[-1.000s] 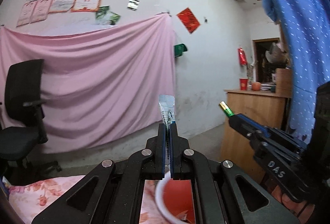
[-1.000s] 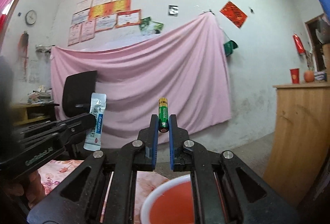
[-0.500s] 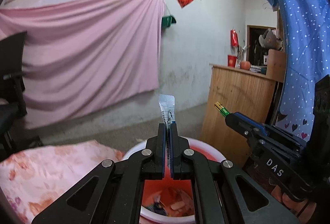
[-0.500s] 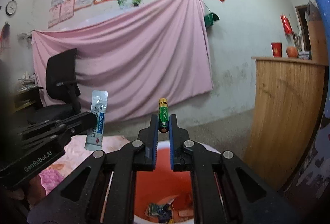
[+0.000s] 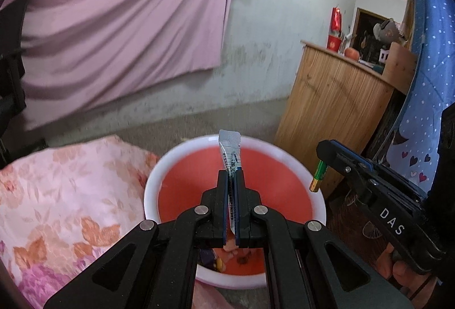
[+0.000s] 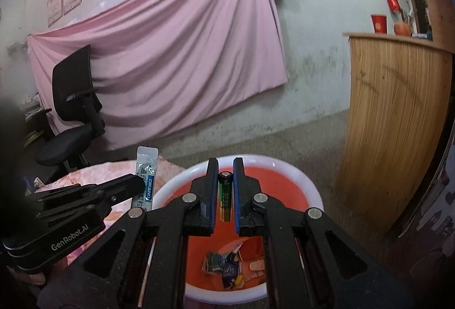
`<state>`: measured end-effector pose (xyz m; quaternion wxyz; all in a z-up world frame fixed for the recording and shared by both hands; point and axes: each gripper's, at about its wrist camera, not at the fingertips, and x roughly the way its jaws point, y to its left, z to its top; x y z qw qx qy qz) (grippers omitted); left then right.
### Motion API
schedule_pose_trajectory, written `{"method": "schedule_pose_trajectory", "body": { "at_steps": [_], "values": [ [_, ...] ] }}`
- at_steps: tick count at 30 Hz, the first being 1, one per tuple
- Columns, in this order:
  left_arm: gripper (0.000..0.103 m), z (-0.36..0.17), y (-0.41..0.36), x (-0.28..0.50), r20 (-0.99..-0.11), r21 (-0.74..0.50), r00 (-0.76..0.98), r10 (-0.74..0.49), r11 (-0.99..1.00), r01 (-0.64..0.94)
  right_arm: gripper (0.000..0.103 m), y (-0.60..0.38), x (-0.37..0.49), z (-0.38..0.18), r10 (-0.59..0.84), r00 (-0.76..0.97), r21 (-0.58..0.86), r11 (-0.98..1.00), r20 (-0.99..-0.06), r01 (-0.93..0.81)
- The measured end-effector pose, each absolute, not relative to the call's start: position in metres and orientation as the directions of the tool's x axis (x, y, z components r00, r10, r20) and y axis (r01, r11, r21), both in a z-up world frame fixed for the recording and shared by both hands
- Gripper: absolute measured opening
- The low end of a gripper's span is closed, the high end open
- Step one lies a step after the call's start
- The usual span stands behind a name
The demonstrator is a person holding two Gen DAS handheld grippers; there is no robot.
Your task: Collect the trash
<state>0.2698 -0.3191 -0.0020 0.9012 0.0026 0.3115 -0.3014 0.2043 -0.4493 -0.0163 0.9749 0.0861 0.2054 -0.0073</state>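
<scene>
Fingers [image 6: 140, 186] clamped on "DIKANG" sachet [image 6: 146, 177], other fingers [image 6: 225, 167] on green battery [image 6: 224, 199], above basin [image 6: 311, 191].

Black left gripper [image 5: 232, 175] (blue pads, silver screws), "GenRobot.AI" lettering

The round white-rimmed red plastic basin [image 6: 287, 167] gapes open below, trash only at its bottom; a flowered pink cloth [image 5: 62, 195] crowds its left rim, a wooden cabinet [image 6: 395, 121] stands close right.
</scene>
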Motion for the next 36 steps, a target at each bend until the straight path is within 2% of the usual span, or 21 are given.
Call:
{"method": "schedule_pose_trajectory", "body": {
  "at_steps": [7,10,13,16,19,23,24,25,28,29,30,34,36],
  "values": [
    [0.003,-0.013,-0.315,0.279,-0.609,-0.222,0.592,-0.528,0.829,0.513,0.033,-0.453,0.211,-0.025,0.030,0.894,0.182,0.982,-0.447,0.058],
    [0.007,-0.015,-0.315,0.283,-0.622,-0.227,0.584,-0.521,0.834,0.503,0.033,-0.453,0.211,-0.026,0.031,0.891,0.182,0.982,-0.453,0.059],
    [0.013,-0.016,-0.311,0.284,-0.622,-0.238,0.584,-0.522,0.836,0.494,0.033,-0.454,0.214,-0.025,0.030,0.886,0.182,0.981,-0.462,0.062],
    [0.026,-0.014,-0.304,0.283,-0.608,-0.244,0.599,-0.520,0.841,0.482,0.035,-0.455,0.215,-0.026,0.027,0.881,0.179,0.982,-0.472,0.066],
    [0.030,-0.013,-0.298,0.283,-0.601,-0.249,0.611,-0.516,0.847,0.470,0.045,-0.456,0.217,-0.027,0.022,0.876,0.178,0.981,-0.483,0.074],
    [0.042,-0.010,-0.291,0.280,-0.591,-0.239,0.632,-0.501,0.857,0.456,0.059,-0.457,0.215,-0.027,0.020,0.877,0.179,0.981,-0.481,0.075],
    [0.048,-0.009,-0.288,0.278,-0.586,-0.236,0.639,-0.498,0.860,0.453,0.061,-0.456,0.214,-0.027,0.018,0.877,0.177,0.981,-0.479,0.077],
    [0.052,-0.008,-0.285,0.276,-0.581,-0.233,0.648,-0.492,0.864,0.447,0.066,-0.456,0.214,-0.027,0.016,0.878,0.177,0.981,-0.479,0.079],
    [0.072,-0.006,-0.277,0.271,-0.566,-0.221,0.676,-0.472,0.877,0.427,0.081,-0.459,0.213,-0.027,0.011,0.878,0.185,0.979,-0.478,0.088],
    [0.083,-0.005,-0.274,0.269,-0.558,-0.218,0.686,-0.466,0.881,0.421,0.086,-0.459,0.212,-0.027,0.010,0.878,0.188,0.978,-0.478,0.091],
    [0.090,-0.004,-0.272,0.268,-0.550,-0.215,0.696,-0.461,0.884,0.416,0.088,-0.460,0.212,-0.027,0.010,0.879,0.192,0.977,-0.477,0.093],
    [0.093,-0.001,-0.263,0.258,-0.513,-0.190,0.737,-0.440,0.896,0.402,0.103,-0.463,0.207,-0.027,0.004,0.883,0.203,0.974,-0.469,0.103],
    [0.095,0.000,-0.259,0.254,-0.503,-0.170,0.753,-0.423,0.903,0.394,0.103,-0.462,0.204,-0.025,-0.003,0.889,0.203,0.973,-0.459,0.108]
  ]
}}
